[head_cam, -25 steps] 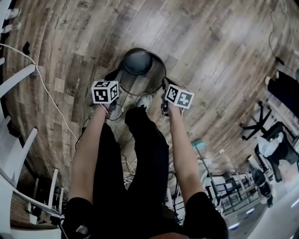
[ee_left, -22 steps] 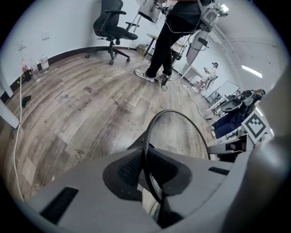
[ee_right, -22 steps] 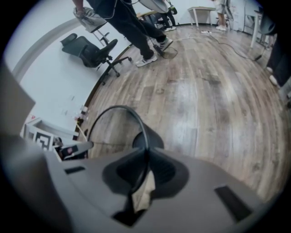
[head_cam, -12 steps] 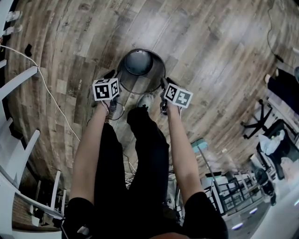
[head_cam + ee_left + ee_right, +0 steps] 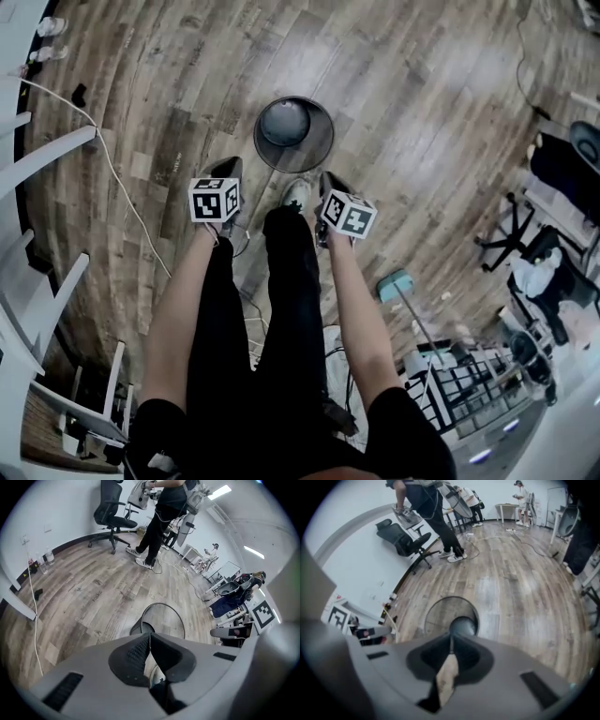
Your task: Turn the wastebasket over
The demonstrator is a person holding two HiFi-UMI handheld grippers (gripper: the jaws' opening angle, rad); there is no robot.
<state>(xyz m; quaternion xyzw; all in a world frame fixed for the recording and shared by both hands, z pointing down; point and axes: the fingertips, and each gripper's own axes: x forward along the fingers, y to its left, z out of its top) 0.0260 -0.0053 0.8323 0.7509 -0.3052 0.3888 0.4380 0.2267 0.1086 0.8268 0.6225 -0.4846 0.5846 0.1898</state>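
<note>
Left tongs (image 5: 227,169), closing empty right tongs (image 5: 329,180) risen; wastebasket (image 5: 315,141) ahead, untouched.

Left claw (image 5: 228,170), right claw (image 5: 328,182): off wastebasket (image 5: 314,150) rim, higher, closing empty.

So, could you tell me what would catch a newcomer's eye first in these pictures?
The round wire wastebasket stands on the wood floor, just ahead of the person's shoe. Nearer the camera, the left hand-held gripper and the right hand-held gripper hang clear of it, each topped by a black-and-white marker cube; the left is shut, the right's jaws are closing, both empty.
</note>
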